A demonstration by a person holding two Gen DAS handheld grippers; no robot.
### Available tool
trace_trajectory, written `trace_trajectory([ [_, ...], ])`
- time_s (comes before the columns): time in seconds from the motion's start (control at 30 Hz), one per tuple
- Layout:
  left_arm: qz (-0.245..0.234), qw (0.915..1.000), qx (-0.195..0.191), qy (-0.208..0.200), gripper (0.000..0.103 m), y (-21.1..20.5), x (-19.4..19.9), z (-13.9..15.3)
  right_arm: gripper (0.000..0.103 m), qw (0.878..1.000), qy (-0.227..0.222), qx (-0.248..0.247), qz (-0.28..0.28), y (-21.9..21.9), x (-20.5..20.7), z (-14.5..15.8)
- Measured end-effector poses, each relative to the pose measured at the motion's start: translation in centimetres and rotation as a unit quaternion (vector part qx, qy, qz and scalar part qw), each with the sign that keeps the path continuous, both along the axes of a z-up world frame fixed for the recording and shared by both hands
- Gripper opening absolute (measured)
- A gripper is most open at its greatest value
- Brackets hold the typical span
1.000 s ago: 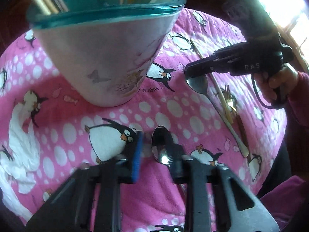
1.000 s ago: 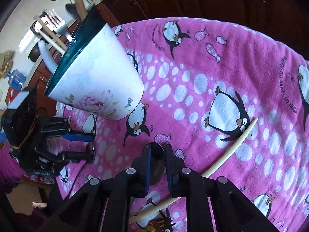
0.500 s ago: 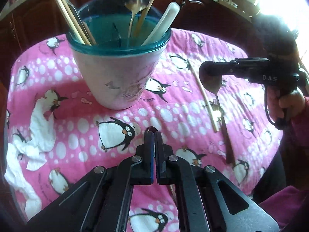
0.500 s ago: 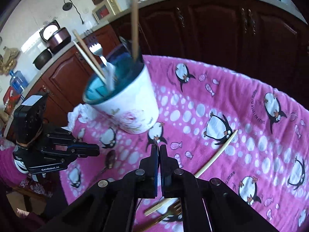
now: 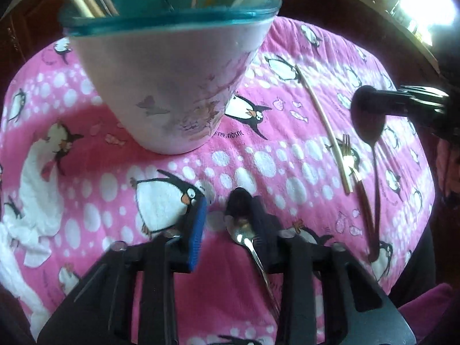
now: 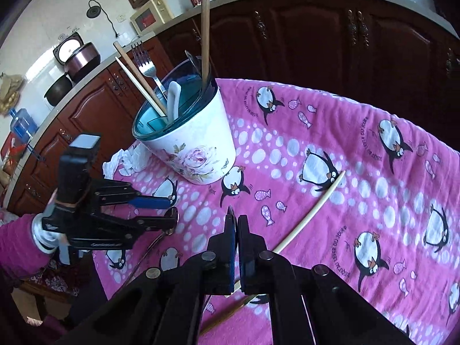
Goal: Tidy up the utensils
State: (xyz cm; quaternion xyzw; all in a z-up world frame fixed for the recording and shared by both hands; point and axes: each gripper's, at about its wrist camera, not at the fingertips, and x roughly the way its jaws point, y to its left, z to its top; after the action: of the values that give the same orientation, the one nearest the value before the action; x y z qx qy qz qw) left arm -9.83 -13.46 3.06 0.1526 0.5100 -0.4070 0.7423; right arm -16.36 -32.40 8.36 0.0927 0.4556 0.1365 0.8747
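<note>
A white flowered cup with a teal rim [image 5: 172, 86] [image 6: 195, 149] stands on the pink penguin cloth and holds chopsticks, a fork and spoons. My left gripper [image 5: 227, 215] [image 6: 169, 211] is open, low over the cloth, with a metal spoon [image 5: 244, 230] lying against its right finger. My right gripper [image 6: 237, 224] is shut on a dark spoon [image 5: 372, 132] by its bowl, its handle hanging down to the cloth. A single chopstick [image 5: 325, 120] [image 6: 304, 221] and a wood-handled fork [image 5: 355, 172] lie on the cloth between the grippers.
Crumpled white tissue [image 5: 26, 201] [image 6: 126, 161] lies left of the cup. Dark wooden cabinets [image 6: 316, 37] and a counter with a rice cooker [image 6: 77, 54] surround the table. The cloth's edge [image 6: 402, 120] drops off at the far side.
My left gripper has opened and dropped low toward the cloth, close to the cup, with the metal spoon again beside its right finger. The right gripper has stayed shut and risen slightly.
</note>
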Motion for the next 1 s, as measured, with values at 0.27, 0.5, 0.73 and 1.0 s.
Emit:
trace_trajectory([
  [0.27,0.018,0.9996,-0.01,-0.02,0.001,2.2,-1.3,1.7,0.002,1.0,-0.015,0.007,-0.001,0.4,-1.0,0.9],
  [0.5,0.069,0.9949,-0.06,-0.043,0.0,5.6,-2.6,5.9,0.002,0.999,-0.047,0.012,-0.01,1.0,-2.4,3.0],
  [0.73,0.083,0.9869,-0.106,-0.088,0.0,7.7,-4.1,12.1,0.001,0.996,-0.088,0.014,-0.015,1.2,-3.4,6.5],
  [1.0,0.103,0.9756,-0.134,-0.141,0.0,8.9,-3.4,18.4,0.001,0.991,-0.133,0.013,-0.028,1.1,-3.5,10.7],
])
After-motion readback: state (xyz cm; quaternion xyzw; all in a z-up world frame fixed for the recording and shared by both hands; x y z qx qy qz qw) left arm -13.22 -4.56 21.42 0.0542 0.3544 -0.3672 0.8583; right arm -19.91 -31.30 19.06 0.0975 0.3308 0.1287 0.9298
